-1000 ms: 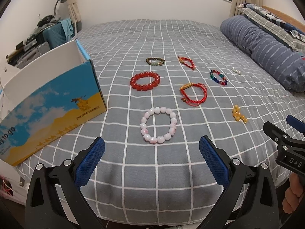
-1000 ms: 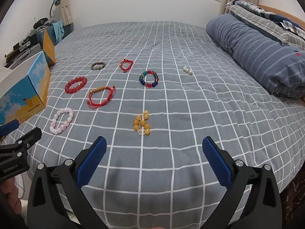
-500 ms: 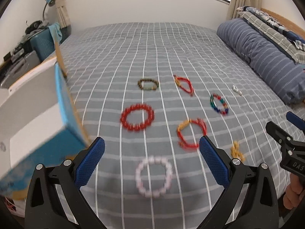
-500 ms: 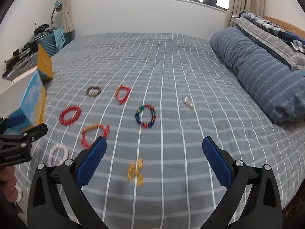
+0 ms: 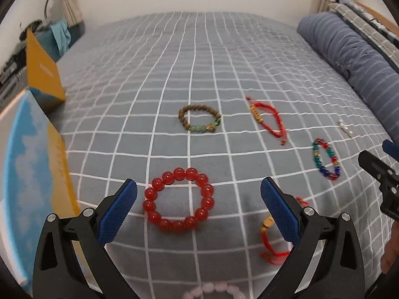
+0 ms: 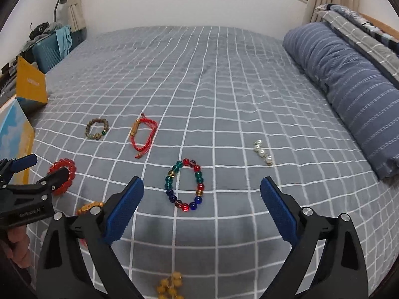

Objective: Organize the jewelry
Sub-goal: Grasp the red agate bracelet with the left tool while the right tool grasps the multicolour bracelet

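Right now my left gripper point(image 5: 198, 209) hangs low over the bed point(image 5: 199, 57), jaws spread wide and empty, with the red bracelet point(image 5: 178, 199) lying flat between its blue pads point(image 5: 117, 210), touching neither. I take that red bracelet as my landmark. Beyond it lies the brown bracelet point(image 5: 199, 119); to the right of that, a red cord bracelet point(image 5: 268, 118). Just right of the red bracelet a second cord bracelet point(image 5: 270, 239) sits partly hidden behind the right pad. A pink bracelet point(image 5: 214, 292) peeks in at the bottom edge, nearer to me. The box point(image 5: 32, 174) stands close on the left.

My right gripper point(image 6: 202, 208) is likewise wide apart and holding nothing, framing the multicolour bracelet point(image 6: 184, 185), well to the right of the red one. Pearl pieces point(image 6: 261, 152) lie further right still, and yellow beads point(image 6: 169, 287) sit near the bottom edge.
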The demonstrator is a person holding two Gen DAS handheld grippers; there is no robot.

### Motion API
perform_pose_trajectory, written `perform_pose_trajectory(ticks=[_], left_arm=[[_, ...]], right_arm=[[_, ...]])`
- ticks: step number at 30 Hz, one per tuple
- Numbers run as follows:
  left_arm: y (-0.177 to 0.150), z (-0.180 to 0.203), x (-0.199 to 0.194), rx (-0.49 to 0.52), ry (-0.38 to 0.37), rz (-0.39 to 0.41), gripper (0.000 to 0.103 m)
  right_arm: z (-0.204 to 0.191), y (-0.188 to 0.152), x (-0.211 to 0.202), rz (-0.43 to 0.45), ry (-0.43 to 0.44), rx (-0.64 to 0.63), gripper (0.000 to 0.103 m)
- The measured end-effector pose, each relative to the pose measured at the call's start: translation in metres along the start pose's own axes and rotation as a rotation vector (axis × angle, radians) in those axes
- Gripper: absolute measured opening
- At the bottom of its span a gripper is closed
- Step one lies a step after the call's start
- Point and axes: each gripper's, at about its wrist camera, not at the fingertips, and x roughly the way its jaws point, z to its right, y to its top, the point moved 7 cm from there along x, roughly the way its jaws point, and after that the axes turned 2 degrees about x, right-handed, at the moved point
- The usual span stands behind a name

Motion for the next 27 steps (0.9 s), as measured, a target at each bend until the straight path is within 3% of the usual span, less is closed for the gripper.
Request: perform_pose_trajectory(ticks=[6, 16, 22, 25, 27], left_arm=[[-0.008, -0.006, 0.031, 0.006, -0.009, -0.066, 0.097], [-0.013, -0.007, 0.048, -0.007, -0.027, -0.099, 0.095], [-0.014, -0.005, 0.046, -0.009, -0.048, -0.104, 0.085], [-0.014, -0.004, 0.044, -0.016, -0.061, -0.11, 0.074], [-0.014, -0.005, 0.043, -0.02, -0.065, -0.114, 0.061]], right_arm=[[-0.005, -0.009, 0.038, -0.074, -0.005, 0.016, 0.084], [-0.009, -0.021, 0.073, -0.187, 0.047, 0.048, 0.062], [-0.012, -0.022, 0.074, -0.208, 0.061, 0.045, 0.048], [-0.015, -0.022, 0.074, -0.218, 0.064, 0.039, 0.038], [-0.016, -0.021, 0.075, -0.224, 0.062, 0.036, 0.031]])
